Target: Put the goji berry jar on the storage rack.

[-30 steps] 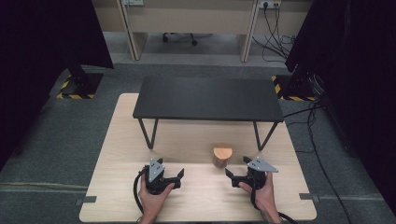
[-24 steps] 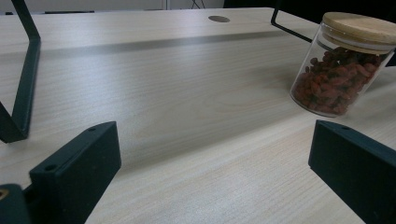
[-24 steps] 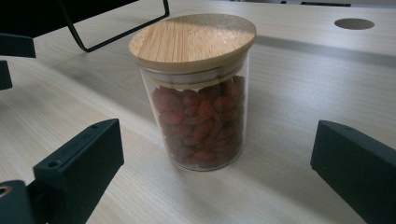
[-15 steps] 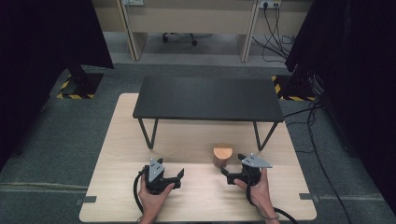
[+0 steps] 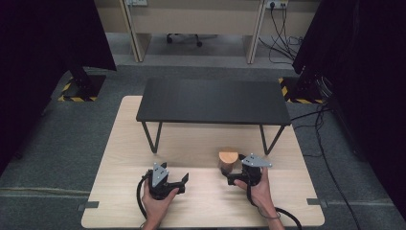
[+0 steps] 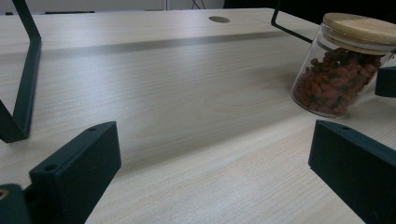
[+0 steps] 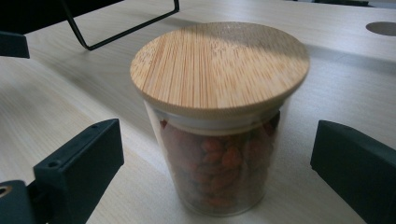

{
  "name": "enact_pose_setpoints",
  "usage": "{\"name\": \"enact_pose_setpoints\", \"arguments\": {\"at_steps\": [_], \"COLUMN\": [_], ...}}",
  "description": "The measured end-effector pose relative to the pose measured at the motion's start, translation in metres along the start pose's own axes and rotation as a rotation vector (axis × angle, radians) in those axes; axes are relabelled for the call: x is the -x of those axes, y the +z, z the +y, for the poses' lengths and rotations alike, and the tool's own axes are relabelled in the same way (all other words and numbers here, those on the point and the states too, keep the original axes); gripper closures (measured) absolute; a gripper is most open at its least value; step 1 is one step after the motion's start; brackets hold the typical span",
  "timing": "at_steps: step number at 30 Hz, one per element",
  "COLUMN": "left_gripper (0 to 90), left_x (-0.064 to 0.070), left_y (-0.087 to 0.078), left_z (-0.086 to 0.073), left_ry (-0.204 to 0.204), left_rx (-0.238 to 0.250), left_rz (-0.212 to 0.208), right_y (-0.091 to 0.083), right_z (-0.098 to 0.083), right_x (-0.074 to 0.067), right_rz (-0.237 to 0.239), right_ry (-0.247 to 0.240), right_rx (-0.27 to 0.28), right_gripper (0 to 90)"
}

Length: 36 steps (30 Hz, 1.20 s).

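Right gripper [image 5: 233, 178] has closed in on half-hidden jar [image 5: 228, 160].

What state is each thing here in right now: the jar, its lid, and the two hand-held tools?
Glass jar: upright on the wooden table, largely full of red dried berries.
Bamboo lid: on, closing the jar.
Right tool: open, jaws either side of the jar, not touching it.
Left tool: open, holding nothing, apart from the jar.

jar [image 5: 228, 160] on table [image 5: 124, 143] before small bench [image 5: 213, 100], right claw [image 5: 233, 176] just beside it, left claw [image 5: 181, 180] well left
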<state>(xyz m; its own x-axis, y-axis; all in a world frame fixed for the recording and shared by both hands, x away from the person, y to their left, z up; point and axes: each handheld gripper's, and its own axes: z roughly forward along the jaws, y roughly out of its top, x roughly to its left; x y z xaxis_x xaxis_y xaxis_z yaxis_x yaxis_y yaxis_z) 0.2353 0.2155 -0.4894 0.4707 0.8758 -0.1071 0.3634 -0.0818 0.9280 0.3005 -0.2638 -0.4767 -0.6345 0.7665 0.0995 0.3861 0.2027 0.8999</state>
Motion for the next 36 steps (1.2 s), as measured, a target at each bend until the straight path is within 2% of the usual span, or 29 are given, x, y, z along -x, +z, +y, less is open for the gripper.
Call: {"name": "enact_pose_setpoints", "arguments": {"at_steps": [5, 12, 18, 23, 27, 36], "left_gripper": [1.6, 1.6, 1.6, 1.6, 1.6, 1.6], "left_x": [0.000, 0.000, -0.001, -0.001, -0.001, -0.001], "left_y": [0.000, 0.000, 0.000, -0.001, -0.001, -0.001], "left_z": [0.000, 0.000, 0.000, -0.001, -0.001, -0.001], "left_ry": [0.000, 0.000, -0.002, -0.002, -0.002, -0.002], "left_rx": [0.001, 0.001, 0.003, 0.003, 0.003, 0.003], "left_rz": [0.000, 0.000, 0.001, 0.002, 0.002, 0.002], "right_y": [0.011, 0.018, 0.019, 0.022, 0.023, 0.023], "right_z": [0.007, 0.012, 0.013, 0.016, 0.016, 0.017], "right_x": [-0.001, -0.003, -0.007, -0.014, -0.017, -0.017], "right_rz": [0.001, -0.007, -0.028, -0.054, -0.067, -0.064], "right_ry": [-0.012, -0.012, -0.018, -0.044, -0.052, -0.062], "right_rx": [-0.015, -0.025, -0.029, -0.048, -0.048, -0.049], "right_gripper": [2.7, 5.9, 13.6, 25.2, 25.8, 26.1]}}
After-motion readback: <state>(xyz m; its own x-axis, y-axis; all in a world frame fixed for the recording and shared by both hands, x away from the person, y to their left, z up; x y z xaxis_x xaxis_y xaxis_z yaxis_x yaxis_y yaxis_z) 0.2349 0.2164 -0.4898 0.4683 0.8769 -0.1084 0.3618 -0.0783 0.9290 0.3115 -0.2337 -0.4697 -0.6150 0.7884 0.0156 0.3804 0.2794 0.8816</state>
